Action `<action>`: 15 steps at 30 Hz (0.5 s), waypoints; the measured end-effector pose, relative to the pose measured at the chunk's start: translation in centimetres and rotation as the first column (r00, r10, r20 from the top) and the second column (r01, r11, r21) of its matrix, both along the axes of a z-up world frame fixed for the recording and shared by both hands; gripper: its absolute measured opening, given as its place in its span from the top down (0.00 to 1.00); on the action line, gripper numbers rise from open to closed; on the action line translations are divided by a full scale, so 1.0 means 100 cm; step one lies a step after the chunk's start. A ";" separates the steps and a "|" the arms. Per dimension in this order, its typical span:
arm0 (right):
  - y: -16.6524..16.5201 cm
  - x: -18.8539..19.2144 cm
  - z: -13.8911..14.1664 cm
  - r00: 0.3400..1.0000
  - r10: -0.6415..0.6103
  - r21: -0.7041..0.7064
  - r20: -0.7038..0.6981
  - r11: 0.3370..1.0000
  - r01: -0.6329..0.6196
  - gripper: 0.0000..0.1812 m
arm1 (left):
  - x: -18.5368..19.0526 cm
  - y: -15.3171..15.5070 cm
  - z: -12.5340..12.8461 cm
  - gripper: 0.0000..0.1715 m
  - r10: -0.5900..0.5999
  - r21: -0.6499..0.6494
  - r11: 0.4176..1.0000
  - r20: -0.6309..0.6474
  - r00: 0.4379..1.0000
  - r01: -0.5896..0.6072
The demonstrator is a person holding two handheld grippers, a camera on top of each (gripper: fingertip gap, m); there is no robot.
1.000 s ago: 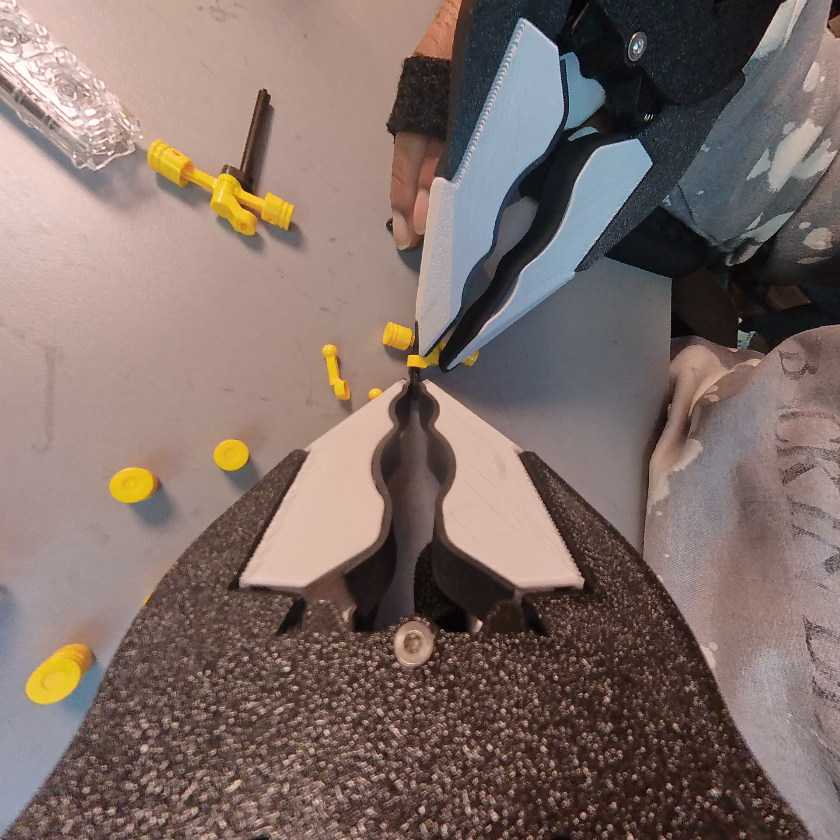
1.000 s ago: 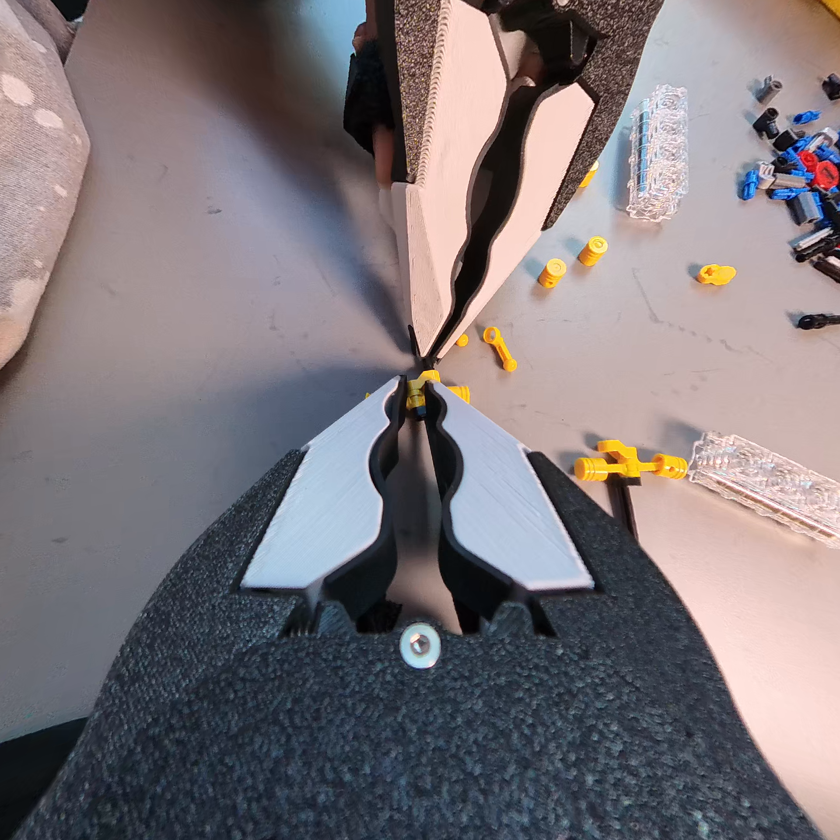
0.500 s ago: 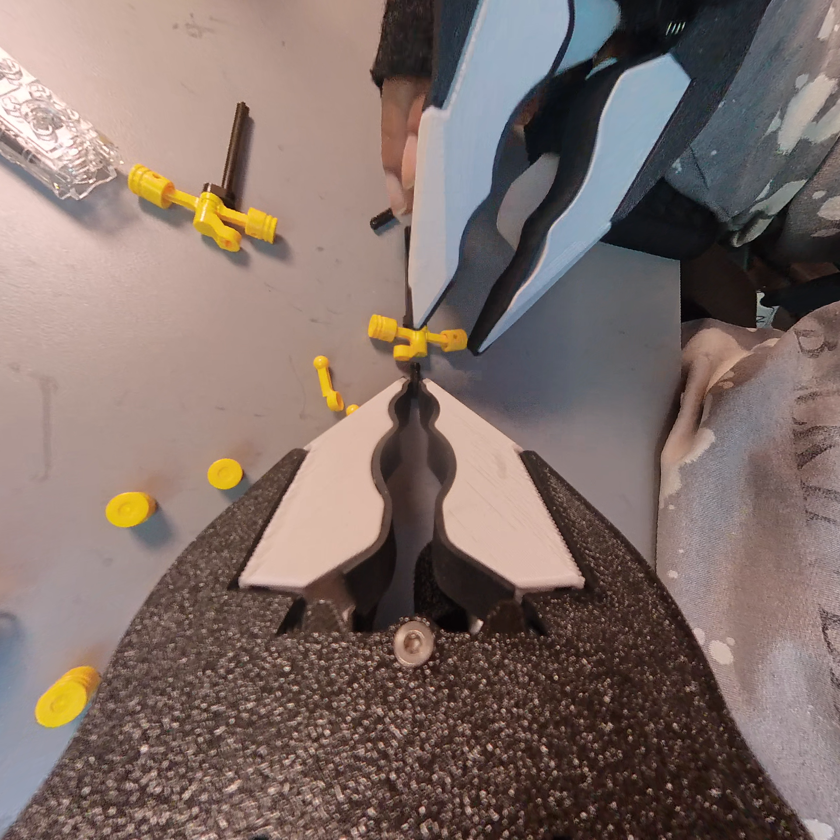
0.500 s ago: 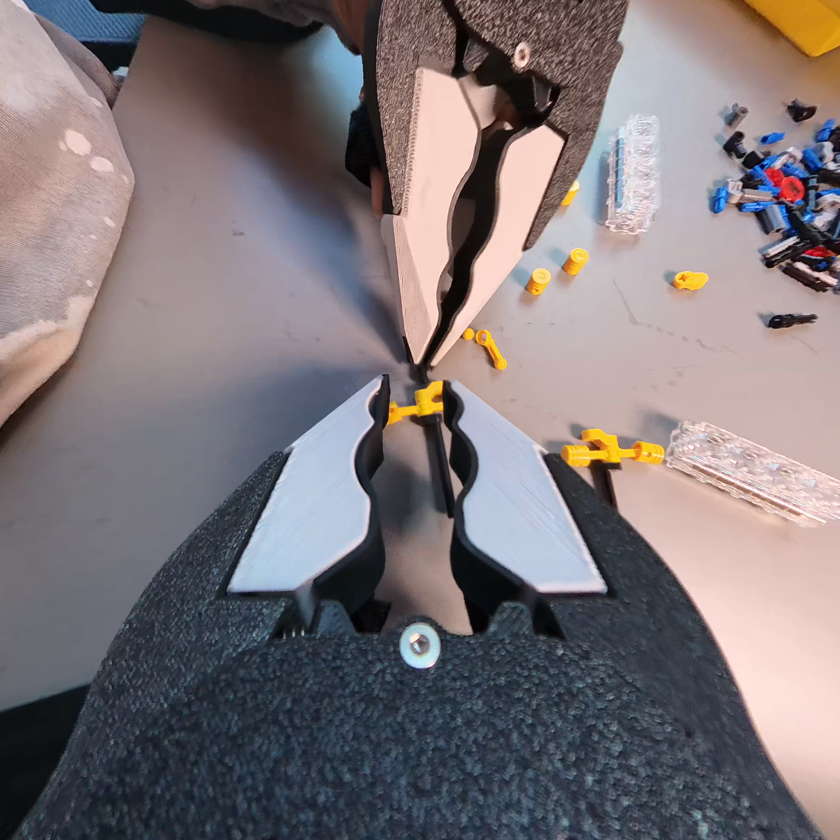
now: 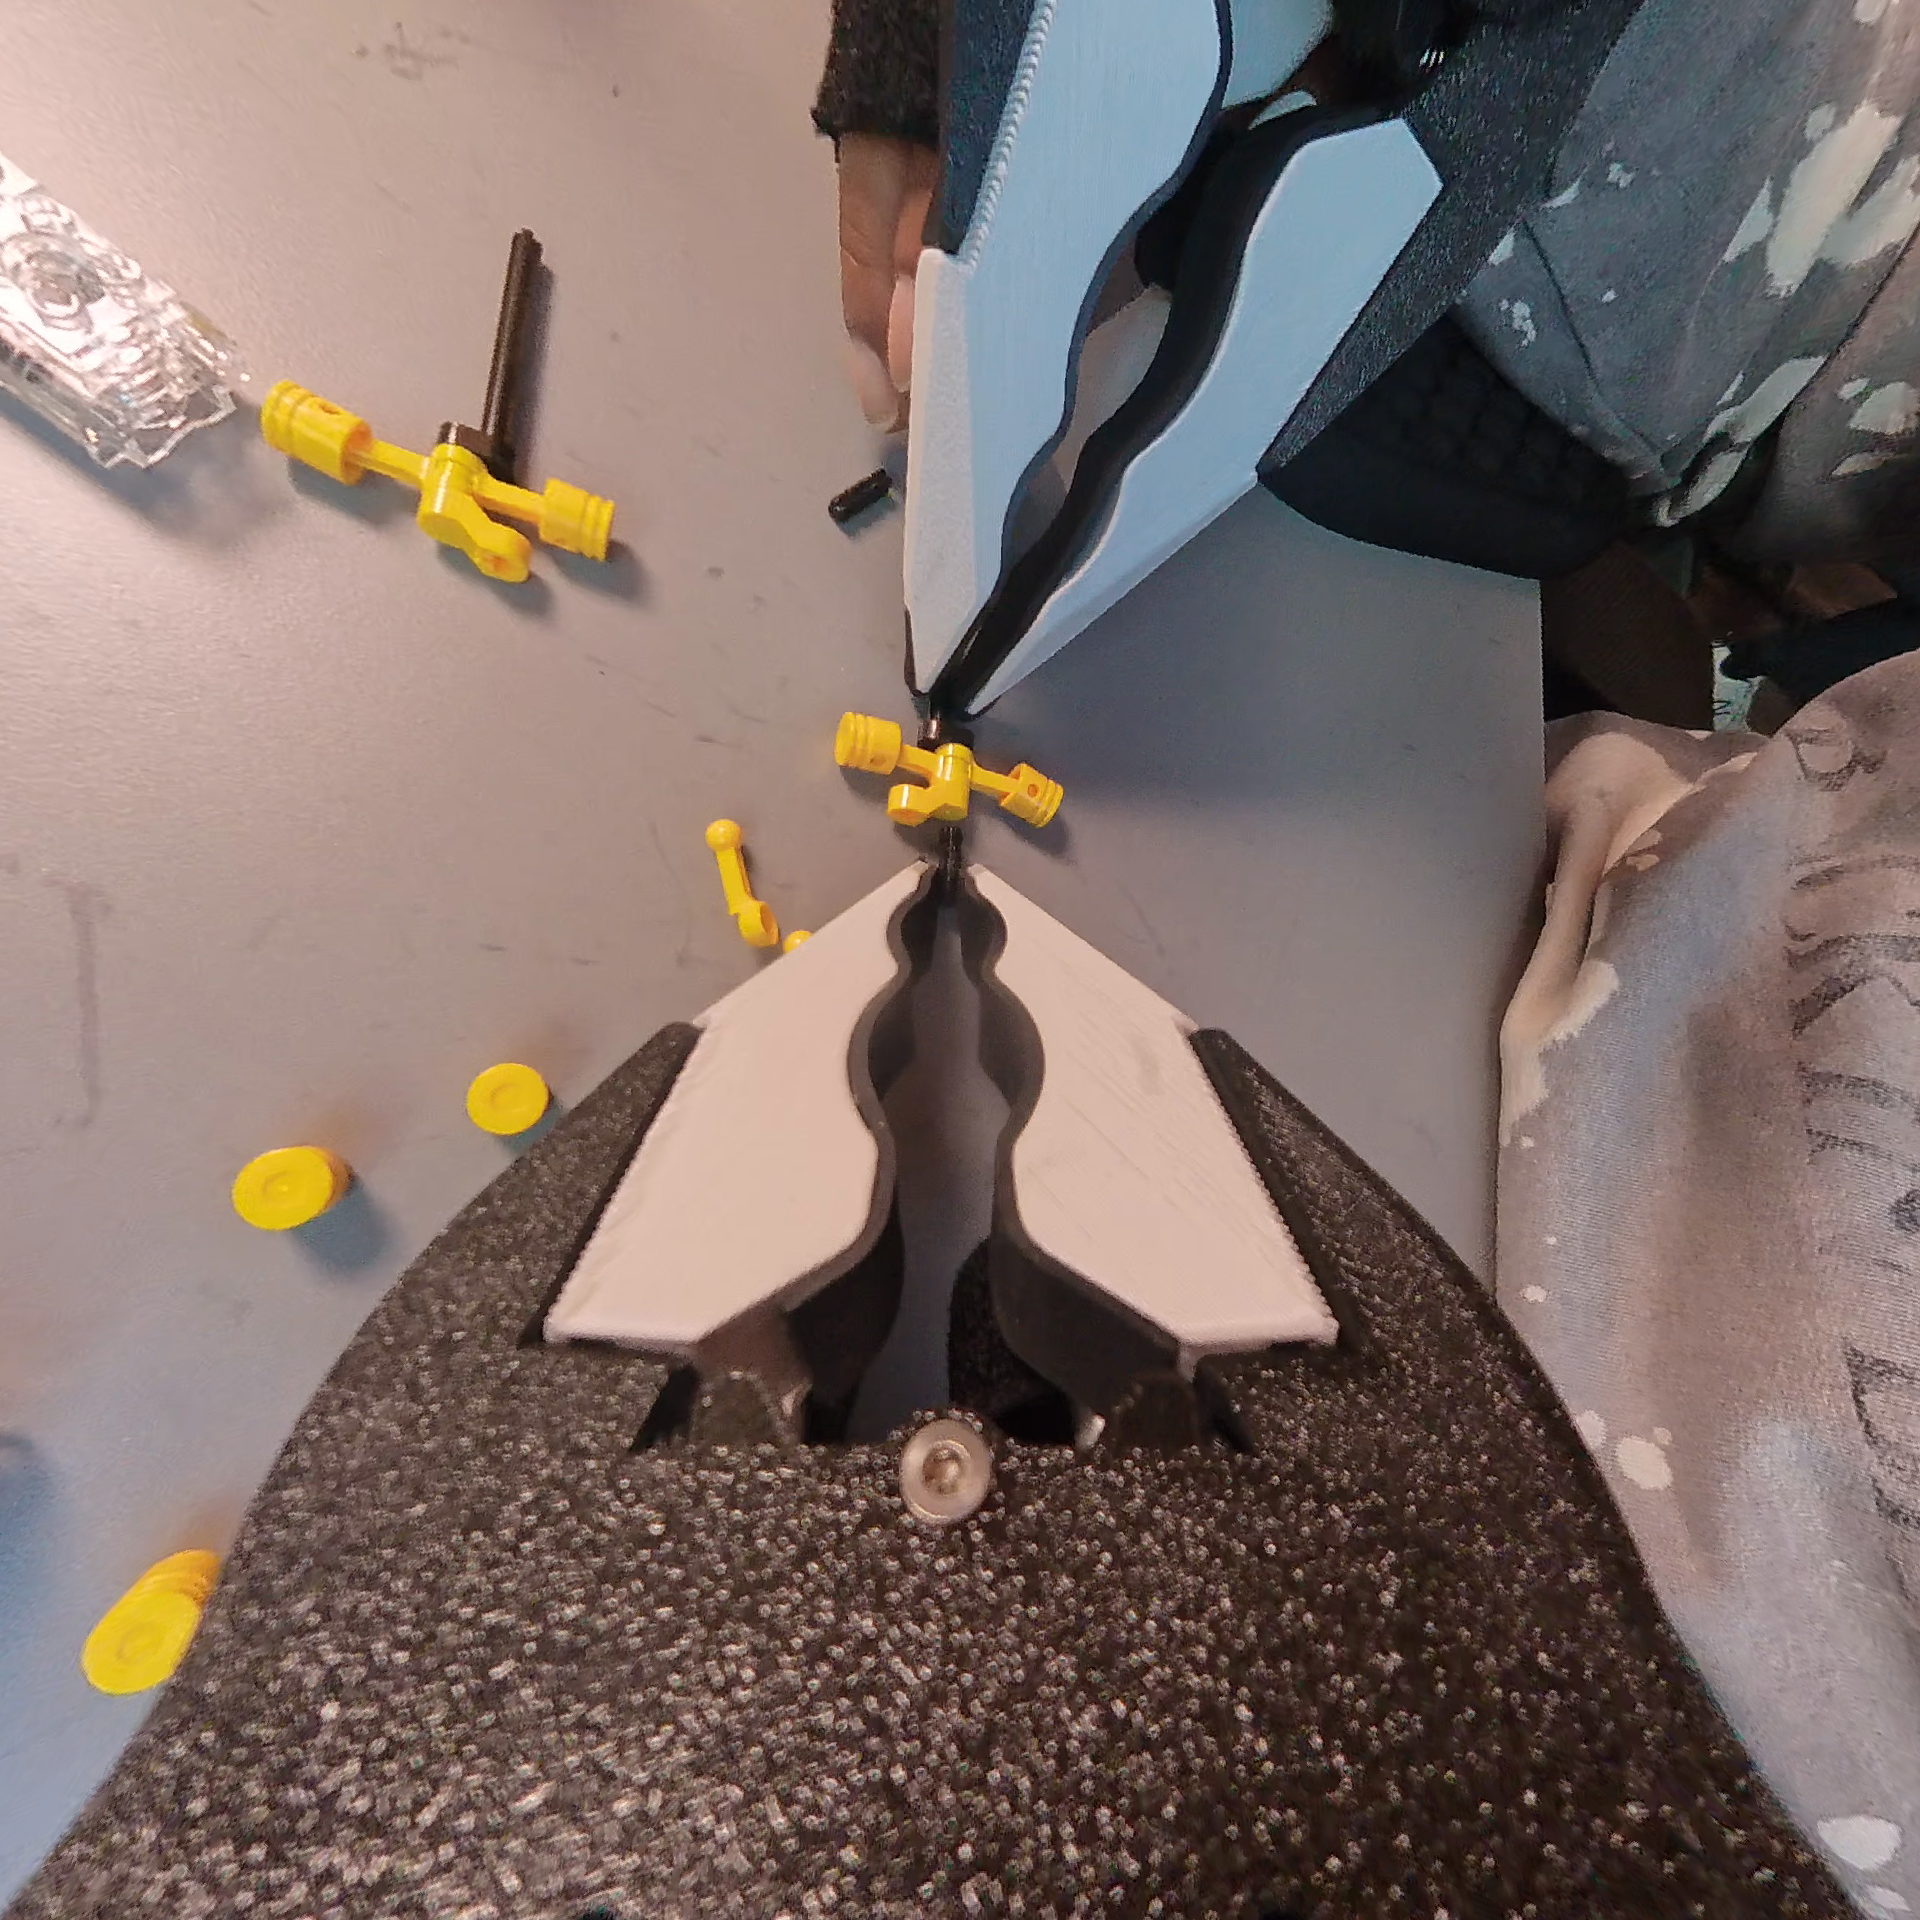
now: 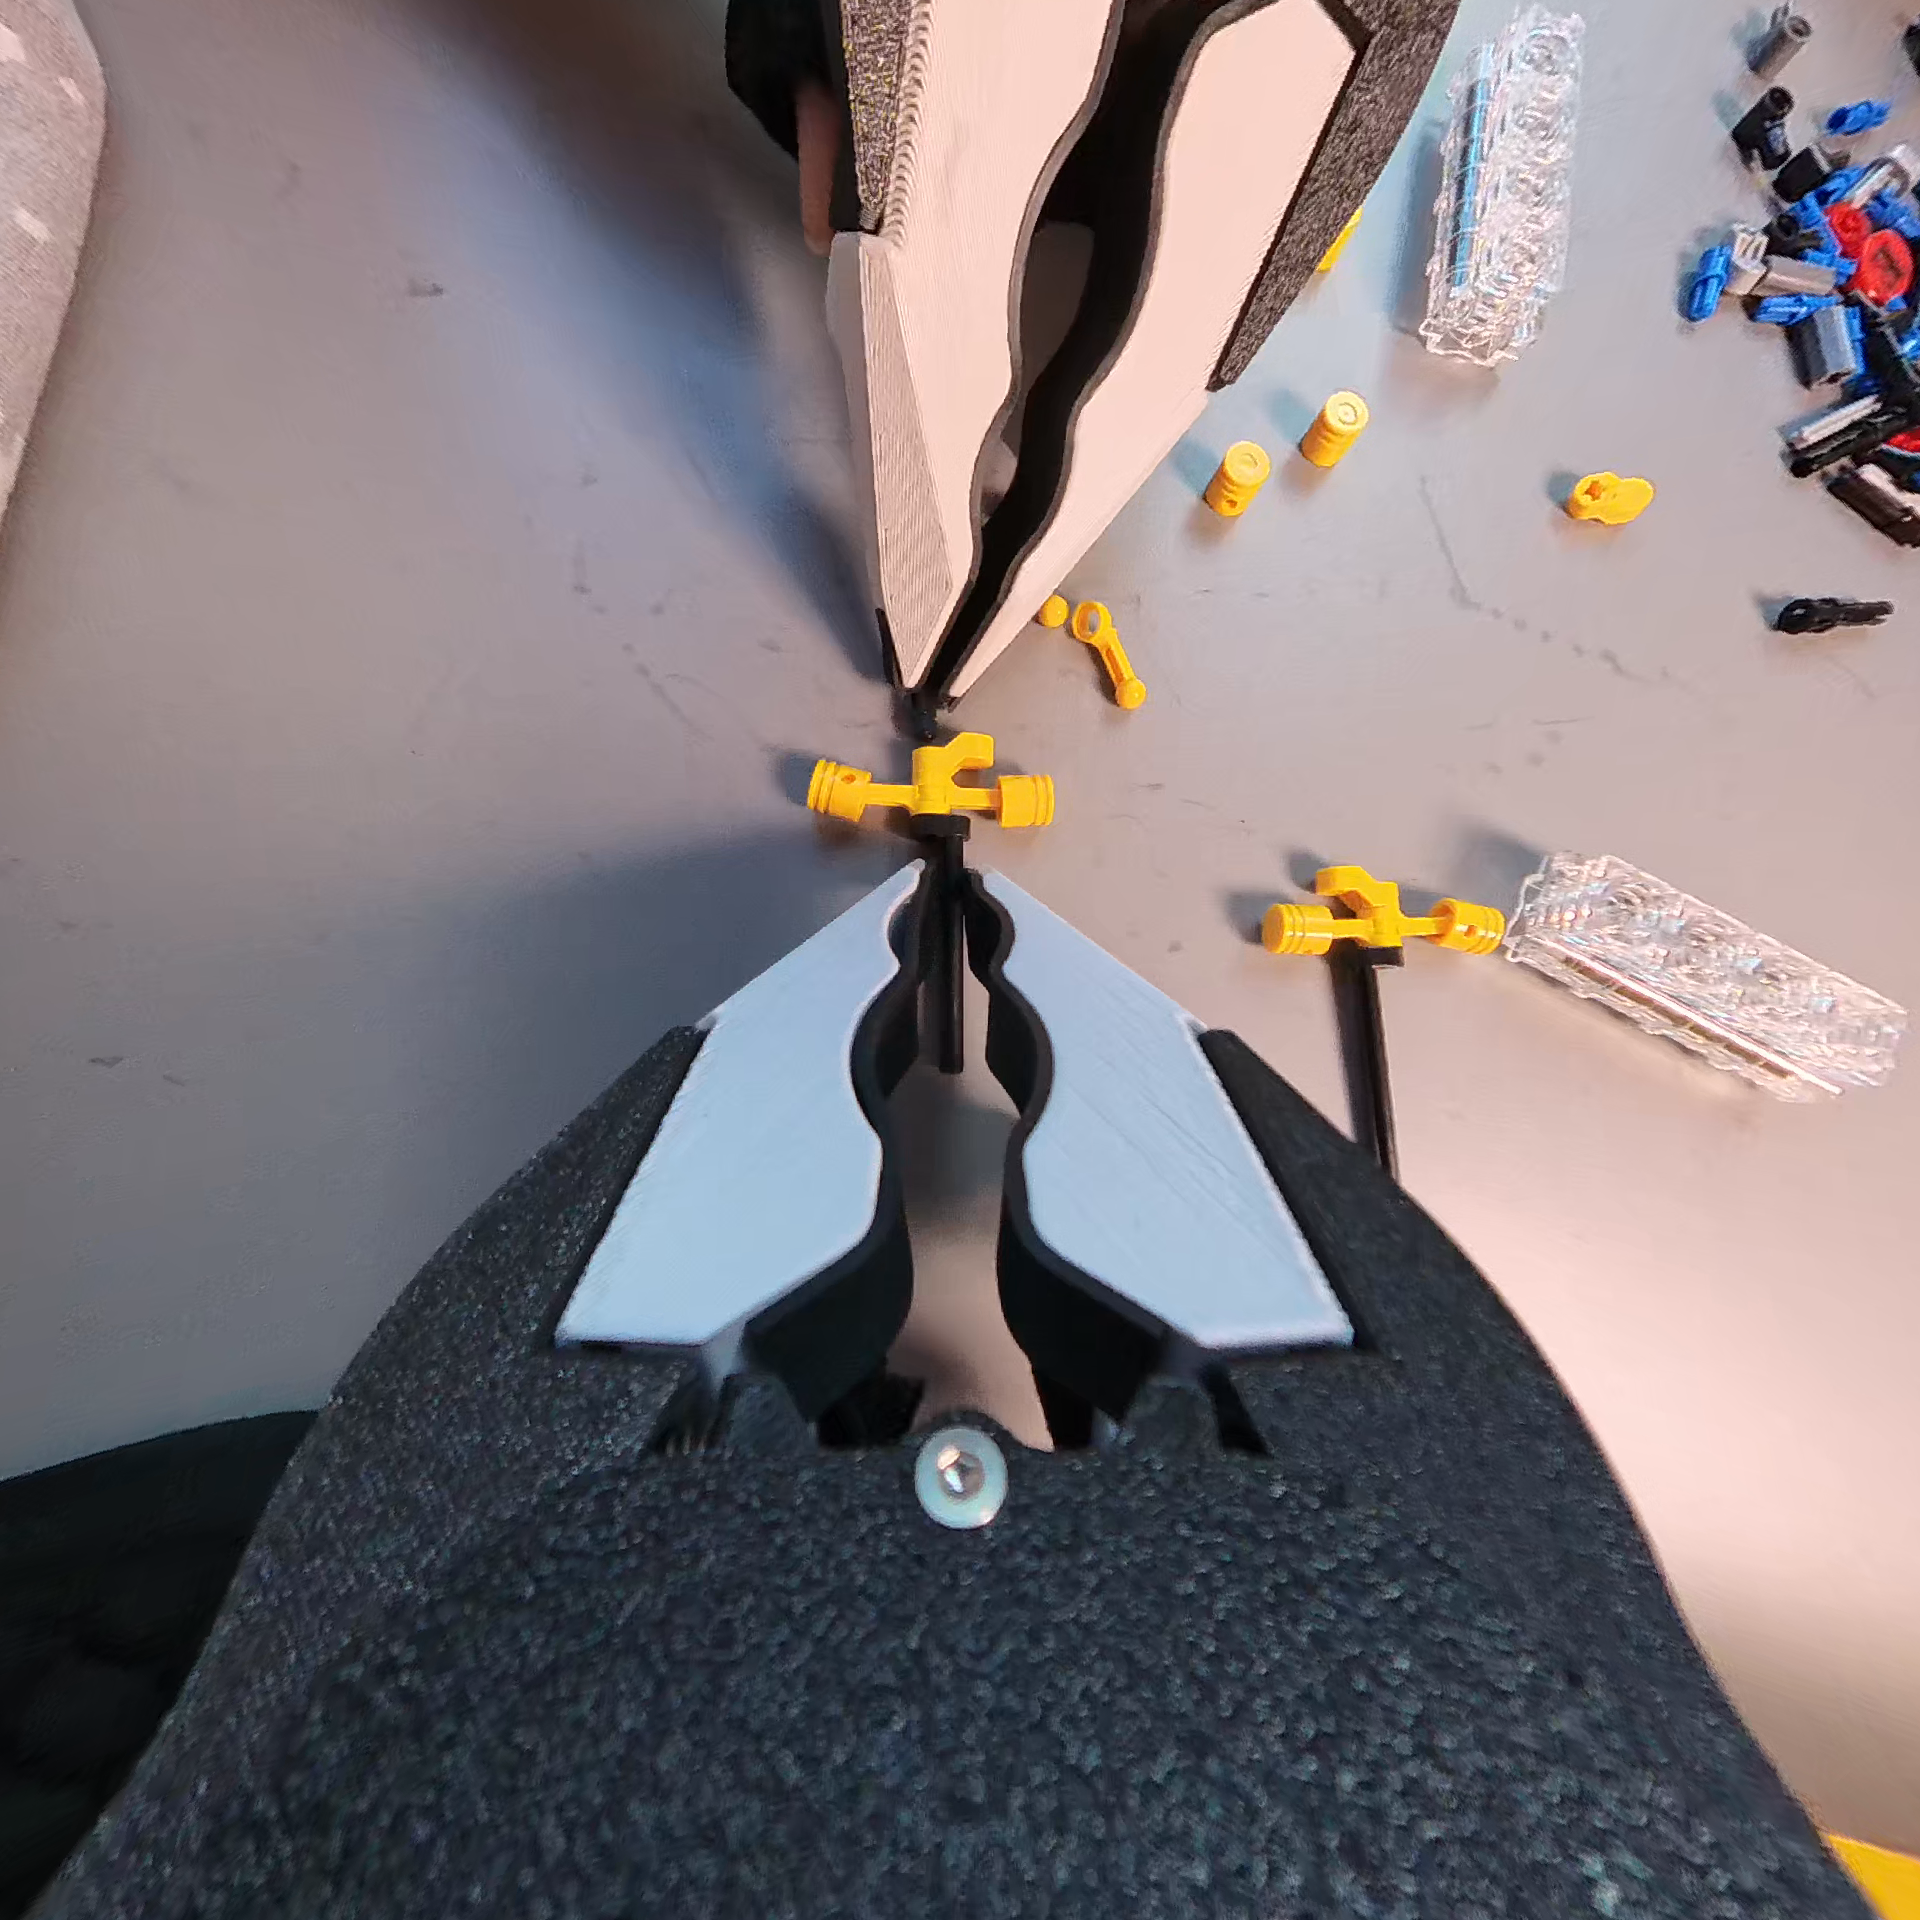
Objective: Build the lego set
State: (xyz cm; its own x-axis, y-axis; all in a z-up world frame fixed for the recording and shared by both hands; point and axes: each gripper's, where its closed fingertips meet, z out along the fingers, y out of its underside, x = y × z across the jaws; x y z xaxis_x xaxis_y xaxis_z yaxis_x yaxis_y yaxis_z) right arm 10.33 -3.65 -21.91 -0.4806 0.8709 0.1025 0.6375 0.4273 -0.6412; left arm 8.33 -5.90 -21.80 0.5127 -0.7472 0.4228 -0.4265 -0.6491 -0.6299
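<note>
The counter (image 6: 364,520) was a plain grey surface with small scratches and dark marks, and its edge showed in the left wrist view beside a person's paint-spotted clothing (image 5: 1714,1143).

The left claw (image 5: 948,871) was closed on one end of a thin black axle (image 6: 951,966), and the right claw (image 6: 943,868) was closed on the other end. Between the two tips, raised above the counter, sat a yellow two-piston piece (image 5: 948,774) carried on this axle.

A second yellow piston piece (image 5: 442,483) with its own black axle lay on the counter, next to a clear plastic block (image 6: 1704,971). Another clear block (image 6: 1501,187) lay farther off. Loose yellow cylinders (image 6: 1283,452), a small yellow rod (image 5: 740,883) and a heap of blue, black and red parts (image 6: 1839,281) were spread on the counter.
</note>
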 end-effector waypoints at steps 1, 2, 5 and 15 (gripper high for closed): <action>0.000 0.000 0.000 1.000 -0.002 0.000 -0.001 1.000 0.002 0.98 | 0.000 0.000 0.000 0.98 -0.003 0.010 1.000 -0.006 1.000 0.003; 0.000 0.000 0.000 1.000 -0.004 -0.001 -0.002 1.000 0.004 0.98 | 0.000 -0.001 0.000 0.97 -0.005 0.019 1.000 -0.012 1.000 0.006; 0.000 0.000 0.000 1.000 -0.012 -0.009 -0.003 1.000 0.012 0.98 | 0.000 -0.005 0.001 0.93 -0.024 0.041 0.999 -0.021 0.999 0.025; 0.003 0.000 0.014 0.997 -0.030 -0.022 -0.068 0.999 0.029 0.96 | -0.009 -0.012 -0.003 0.94 -0.048 0.216 0.973 -0.152 0.987 0.081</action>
State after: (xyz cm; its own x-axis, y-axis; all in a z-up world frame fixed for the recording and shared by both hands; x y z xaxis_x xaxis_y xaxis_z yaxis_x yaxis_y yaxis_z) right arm 10.32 -3.32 -20.53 -0.4470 0.8870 0.1156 0.6039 0.3946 -0.6926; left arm 7.47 -7.10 -22.05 0.5039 -0.8472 0.1684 -0.5601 -0.4689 -0.6830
